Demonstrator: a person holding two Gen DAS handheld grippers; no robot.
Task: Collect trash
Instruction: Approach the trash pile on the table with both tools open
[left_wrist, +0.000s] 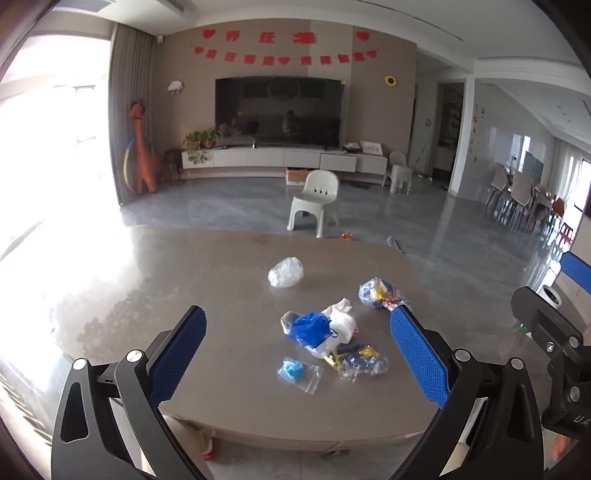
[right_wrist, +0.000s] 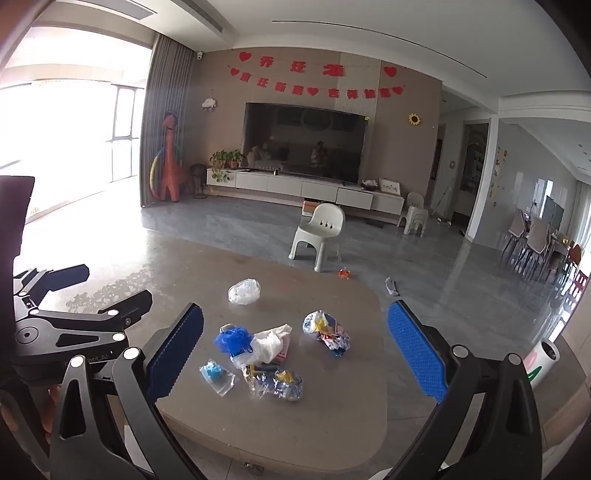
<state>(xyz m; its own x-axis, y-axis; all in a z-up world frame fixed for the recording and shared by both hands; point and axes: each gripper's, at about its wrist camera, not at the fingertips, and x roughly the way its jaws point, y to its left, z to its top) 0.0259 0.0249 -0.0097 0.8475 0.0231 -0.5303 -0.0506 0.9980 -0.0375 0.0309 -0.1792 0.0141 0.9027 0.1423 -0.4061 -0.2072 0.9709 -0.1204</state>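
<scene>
A: Trash, all of it on the tabletop (left_wrist: 155, 295), none picked up yet. Clear plastic wad (left_wrist: 285, 271) sitting apart toward the far side.

B: Nearer in, blue bag and white tissue (left_wrist: 321, 328) heaped together, small zip bag (left_wrist: 298, 372) beside them, crumpled wrapper (left_wrist: 360, 361) just next door.

A: Colourful wrapper (right_wrist: 327, 329) off to the right. White bin (right_wrist: 546, 354) down past the tabletop's right edge, probably the destination.

B: Left gripper (left_wrist: 297, 354) hanging above the near edge, jaws spread wide, holding nothing.

A: Right gripper (right_wrist: 295, 350) the same: jaws wide apart, nothing between them. Looks like the very start, every piece left to gather.

B: More bits on the floor beyond, too small to name.
</scene>
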